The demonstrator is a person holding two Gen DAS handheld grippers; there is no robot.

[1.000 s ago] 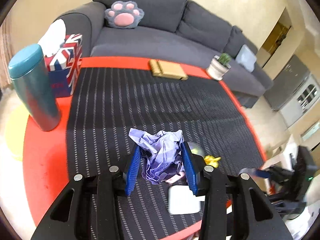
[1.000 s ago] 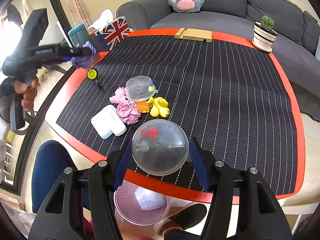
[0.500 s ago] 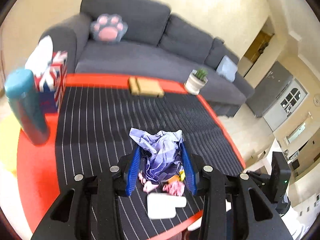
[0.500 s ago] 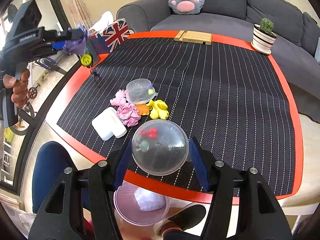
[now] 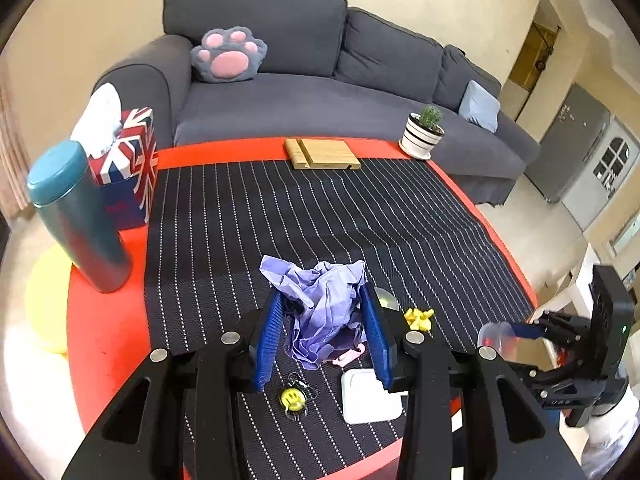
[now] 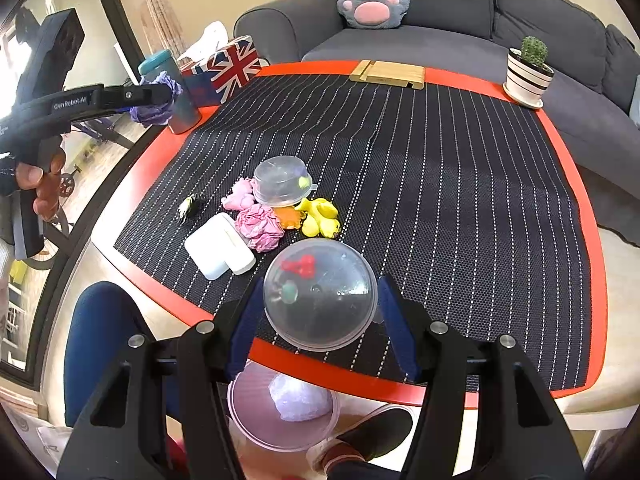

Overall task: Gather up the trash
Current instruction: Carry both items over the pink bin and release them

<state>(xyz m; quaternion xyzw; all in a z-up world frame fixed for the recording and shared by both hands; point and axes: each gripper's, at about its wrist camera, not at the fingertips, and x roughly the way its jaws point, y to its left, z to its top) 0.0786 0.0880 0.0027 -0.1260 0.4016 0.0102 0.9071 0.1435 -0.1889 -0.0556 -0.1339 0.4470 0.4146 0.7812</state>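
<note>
My left gripper is shut on a crumpled purple paper ball, held above the table's near left part; it shows in the right wrist view by the teal tumbler. My right gripper is shut on a clear plastic dome lid, held over the table's front edge. Below it on the floor stands a pink-rimmed bin with a pale paper wad inside. On the mat lie a pink paper ball, a pink scrap, a clear cup, yellow and orange bits.
A white box and a small yellow smiley keychain lie on the striped mat. A teal tumbler, a Union Jack tissue box, a wooden stand and a potted cactus stand along the table's edges. A grey sofa is behind.
My left gripper has swung with the purple paper, ending higher and farther back over the table's left side. The yellow keychain now lies on the mat. My right gripper has stayed still.
</note>
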